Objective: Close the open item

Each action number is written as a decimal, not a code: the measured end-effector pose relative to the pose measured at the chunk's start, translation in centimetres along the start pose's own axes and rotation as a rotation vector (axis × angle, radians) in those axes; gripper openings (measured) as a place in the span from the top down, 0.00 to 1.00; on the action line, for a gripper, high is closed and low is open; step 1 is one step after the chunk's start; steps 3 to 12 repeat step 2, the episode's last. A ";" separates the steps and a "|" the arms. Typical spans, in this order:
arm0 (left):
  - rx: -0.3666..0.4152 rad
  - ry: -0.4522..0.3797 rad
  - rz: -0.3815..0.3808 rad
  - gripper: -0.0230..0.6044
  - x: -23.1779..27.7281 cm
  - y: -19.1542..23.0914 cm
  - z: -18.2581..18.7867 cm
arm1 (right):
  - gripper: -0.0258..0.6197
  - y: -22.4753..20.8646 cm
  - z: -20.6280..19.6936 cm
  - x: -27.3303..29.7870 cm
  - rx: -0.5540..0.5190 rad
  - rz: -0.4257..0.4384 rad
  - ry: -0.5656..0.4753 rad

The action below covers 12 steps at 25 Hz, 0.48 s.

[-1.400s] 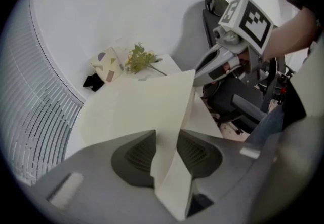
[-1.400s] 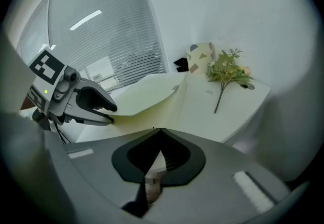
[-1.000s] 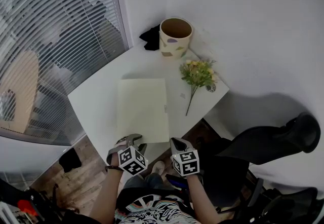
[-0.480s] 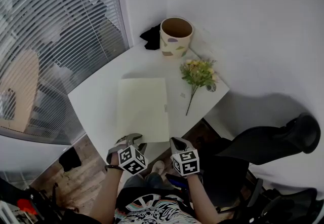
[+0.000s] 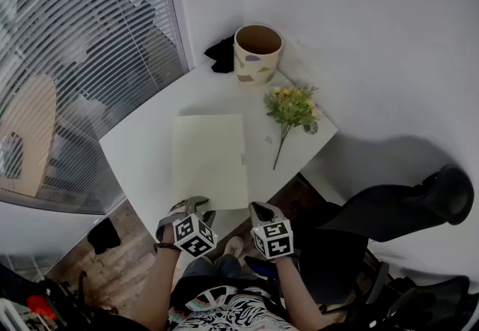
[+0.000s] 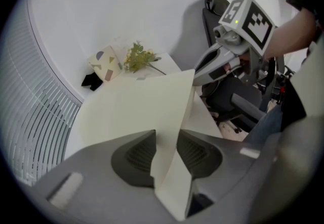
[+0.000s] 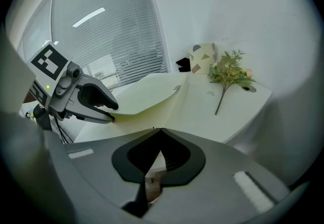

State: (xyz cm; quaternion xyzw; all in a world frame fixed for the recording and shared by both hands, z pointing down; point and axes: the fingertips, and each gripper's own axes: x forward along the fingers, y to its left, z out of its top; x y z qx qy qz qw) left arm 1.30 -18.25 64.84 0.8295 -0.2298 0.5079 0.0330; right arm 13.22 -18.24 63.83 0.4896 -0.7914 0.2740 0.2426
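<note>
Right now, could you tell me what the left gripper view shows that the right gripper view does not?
Only the left gripper view: the folder cover pinched between the left gripper's tongs, the right gripper from outside, a black chair. Only the right gripper view: its own tongs shut and empty, the left gripper from outside. Both: that cover, flowers, patterned pot.

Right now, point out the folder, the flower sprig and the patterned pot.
folder point(image 5: 209, 161): head view, middle of its pale cover.
flower sprig point(image 5: 292, 106): head view, on the blossoms.
patterned pot point(image 5: 253, 66): head view, on its outer wall.
</note>
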 end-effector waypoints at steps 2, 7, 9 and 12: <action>-0.001 0.002 -0.005 0.67 0.1 -0.1 0.0 | 0.96 -0.1 -0.1 0.0 0.000 0.004 0.001; -0.001 0.002 -0.005 0.67 0.1 -0.1 0.0 | 0.96 -0.1 -0.1 0.0 0.000 0.004 0.001; -0.001 0.002 -0.005 0.67 0.1 -0.1 0.0 | 0.96 -0.1 -0.1 0.0 0.000 0.004 0.001; -0.001 0.002 -0.005 0.67 0.1 -0.1 0.0 | 0.96 -0.1 -0.1 0.0 0.000 0.004 0.001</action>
